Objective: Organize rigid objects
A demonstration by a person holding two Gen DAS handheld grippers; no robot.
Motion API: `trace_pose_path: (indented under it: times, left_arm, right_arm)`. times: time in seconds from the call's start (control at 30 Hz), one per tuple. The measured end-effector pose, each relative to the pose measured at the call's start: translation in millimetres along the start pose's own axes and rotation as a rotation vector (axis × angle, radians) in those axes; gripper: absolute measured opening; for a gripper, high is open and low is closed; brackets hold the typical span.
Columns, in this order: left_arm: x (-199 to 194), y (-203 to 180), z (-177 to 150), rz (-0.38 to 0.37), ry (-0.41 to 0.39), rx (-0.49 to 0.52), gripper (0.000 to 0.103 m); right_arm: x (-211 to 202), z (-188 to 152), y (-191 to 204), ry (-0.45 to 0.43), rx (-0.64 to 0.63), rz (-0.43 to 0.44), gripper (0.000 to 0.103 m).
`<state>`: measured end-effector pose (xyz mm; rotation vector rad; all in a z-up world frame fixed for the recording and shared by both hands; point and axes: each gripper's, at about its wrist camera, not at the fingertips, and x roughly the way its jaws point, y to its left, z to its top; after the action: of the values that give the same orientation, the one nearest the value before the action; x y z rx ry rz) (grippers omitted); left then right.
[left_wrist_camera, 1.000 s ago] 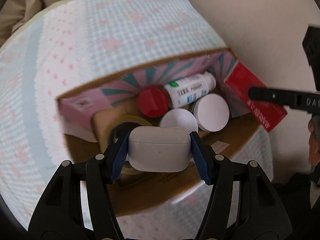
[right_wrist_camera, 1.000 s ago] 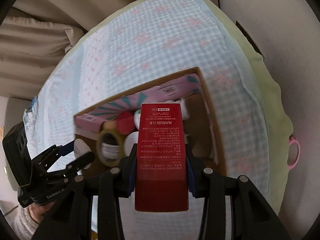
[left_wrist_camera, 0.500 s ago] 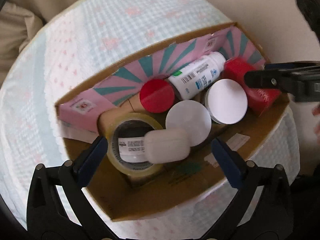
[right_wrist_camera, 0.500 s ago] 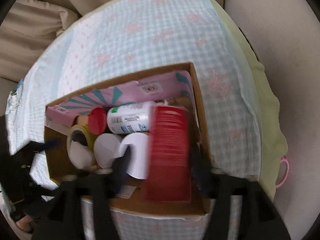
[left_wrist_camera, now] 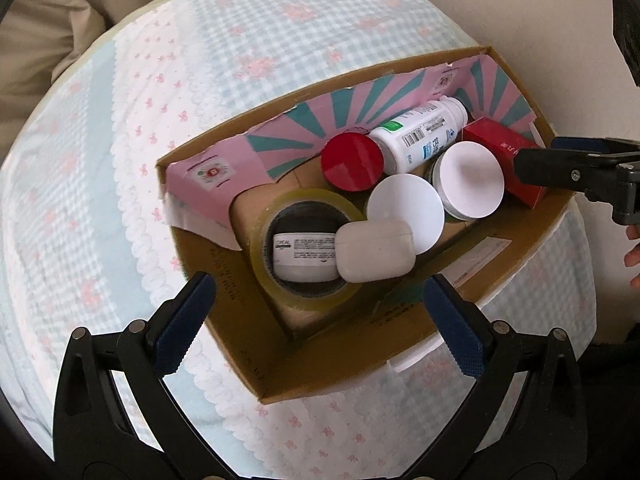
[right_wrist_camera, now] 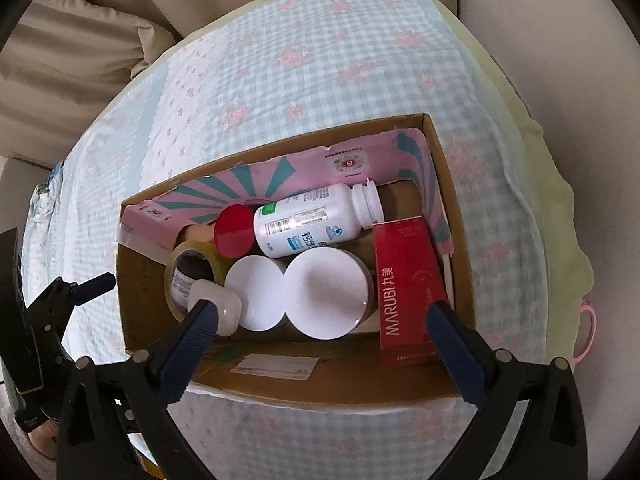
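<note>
A cardboard box [left_wrist_camera: 400,344] on a checked cloth holds everything. In it a white earbud case [left_wrist_camera: 374,250] rests on a tape roll [left_wrist_camera: 264,248], beside two white lids [left_wrist_camera: 406,212], a red lid [left_wrist_camera: 352,162] and a lying white bottle [left_wrist_camera: 420,136]. My left gripper [left_wrist_camera: 316,284] hangs open above the case, touching nothing. A red carton [right_wrist_camera: 408,280] lies at the box's right end. Above it my right gripper [right_wrist_camera: 322,308] has its jaws opening, and the carton sits loose near the right finger.
A pink and teal carton [left_wrist_camera: 216,176] lines the box's far wall. The cloth [right_wrist_camera: 320,60] with pink flowers spreads all round the box. Beige cushions [right_wrist_camera: 80,48] lie beyond it, and a pink ring [right_wrist_camera: 586,332] hangs at the right edge.
Both grippers let go. The earbud case dropped from the left jaws onto the tape roll. The red carton left the right jaws and now lies in the box.
</note>
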<state>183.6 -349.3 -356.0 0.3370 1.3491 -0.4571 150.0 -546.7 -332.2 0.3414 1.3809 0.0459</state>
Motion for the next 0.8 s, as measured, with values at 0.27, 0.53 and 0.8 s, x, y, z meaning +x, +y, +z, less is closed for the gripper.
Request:
trace_pose_path:
  times: [0.27,0.53,0.8]
  left_arm:
    - [-44,12,-13,0.007,-0.059,-0.015,0.103]
    - [-164,53,-42,0.051,-0.199,-0.071,0.103]
    - [-304,105,-89,0.148,-0.400,-0.177,0.103]
  right_arm:
    - [-26,-8,17,-0.027,0.002,-0.011,0.103]
    - [-102,-27,90,-0.113,-0.088,-0.040,0.103]
    - [-213,-58,188,-0.291,-0.188,-0.058,0.103]
